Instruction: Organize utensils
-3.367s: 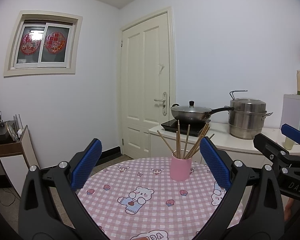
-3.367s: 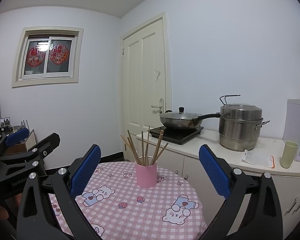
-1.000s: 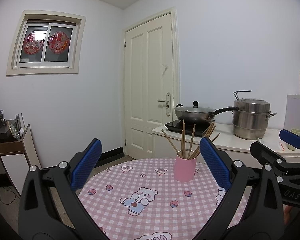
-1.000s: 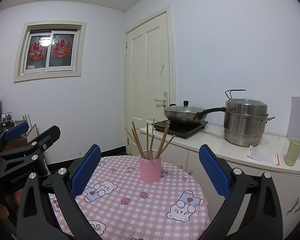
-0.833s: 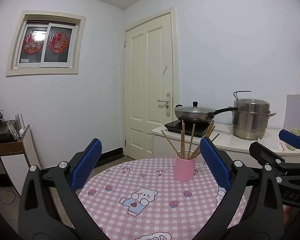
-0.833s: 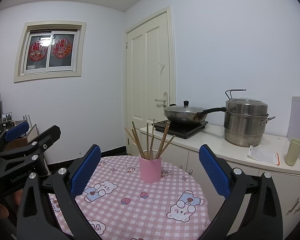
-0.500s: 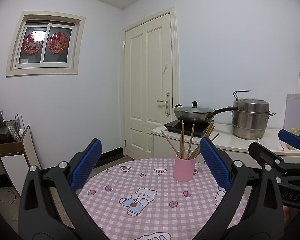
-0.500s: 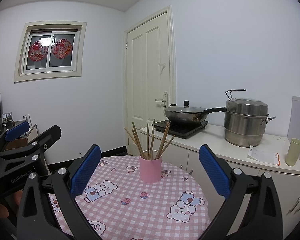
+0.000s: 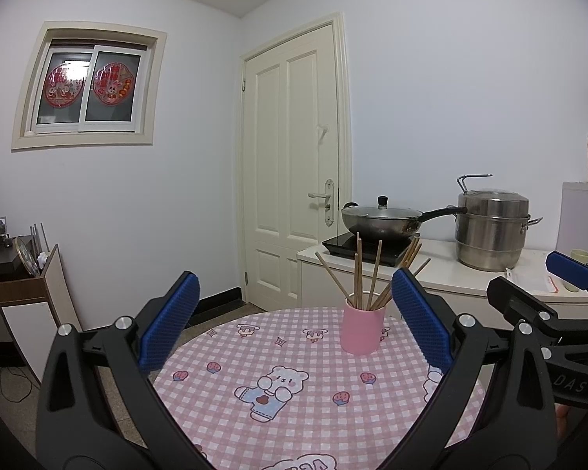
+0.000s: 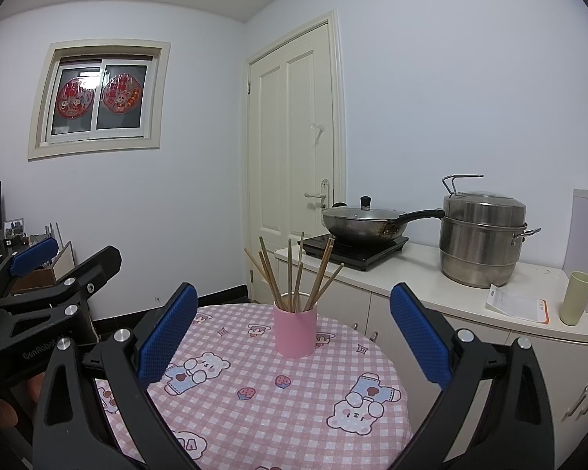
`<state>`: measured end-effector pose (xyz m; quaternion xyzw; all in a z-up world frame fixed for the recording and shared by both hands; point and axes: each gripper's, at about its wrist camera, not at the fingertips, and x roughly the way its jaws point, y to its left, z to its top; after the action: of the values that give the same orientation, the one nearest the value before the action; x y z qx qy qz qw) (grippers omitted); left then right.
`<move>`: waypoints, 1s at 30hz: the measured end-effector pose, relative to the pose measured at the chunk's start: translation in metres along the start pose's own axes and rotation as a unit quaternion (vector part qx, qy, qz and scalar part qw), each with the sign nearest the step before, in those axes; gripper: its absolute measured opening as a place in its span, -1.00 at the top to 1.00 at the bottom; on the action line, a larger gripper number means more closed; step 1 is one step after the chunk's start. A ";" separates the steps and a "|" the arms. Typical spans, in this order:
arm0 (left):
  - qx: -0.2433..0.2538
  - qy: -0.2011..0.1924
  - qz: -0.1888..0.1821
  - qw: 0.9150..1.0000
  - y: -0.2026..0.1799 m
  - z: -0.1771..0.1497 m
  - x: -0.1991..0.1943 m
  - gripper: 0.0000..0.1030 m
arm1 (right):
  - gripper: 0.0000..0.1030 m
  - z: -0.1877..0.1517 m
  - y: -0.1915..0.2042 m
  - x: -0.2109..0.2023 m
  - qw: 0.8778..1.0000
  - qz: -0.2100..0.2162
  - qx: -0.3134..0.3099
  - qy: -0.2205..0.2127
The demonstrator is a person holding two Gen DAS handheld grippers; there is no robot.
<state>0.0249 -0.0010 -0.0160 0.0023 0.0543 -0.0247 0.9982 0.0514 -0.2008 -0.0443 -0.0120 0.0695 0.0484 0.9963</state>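
One round table (image 9: pixel 223 423), pink gingham cloth with bear print. One pink cup (image 9: pixel 361 330) stands upright on it, toward the far edge, between both grippers' lines of sight. Chopsticks (image 10: pixel 294 278) stand in the cup, roughly eight counted, long axes near vertical, tips fanned upward and outward. Left gripper (image 9: pixel 294 325): jaws wide apart, empty, casing lettered "GenRobot" as seen from the right wrist. Right gripper (image 10: pixel 294 329): jaws wide apart, empty, casing lettered "DAS". Both hover short of the cup
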 end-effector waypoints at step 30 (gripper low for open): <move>0.001 0.009 0.001 1.000 0.003 -0.005 0.005 -0.87 | -0.84 -0.005 -0.003 0.006 1.000 0.005 -0.003 0.007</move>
<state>0.0292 0.0015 -0.0214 0.0040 0.0632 -0.0238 0.9977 0.0565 -0.2029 -0.0499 -0.0148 0.0765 0.0531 0.9955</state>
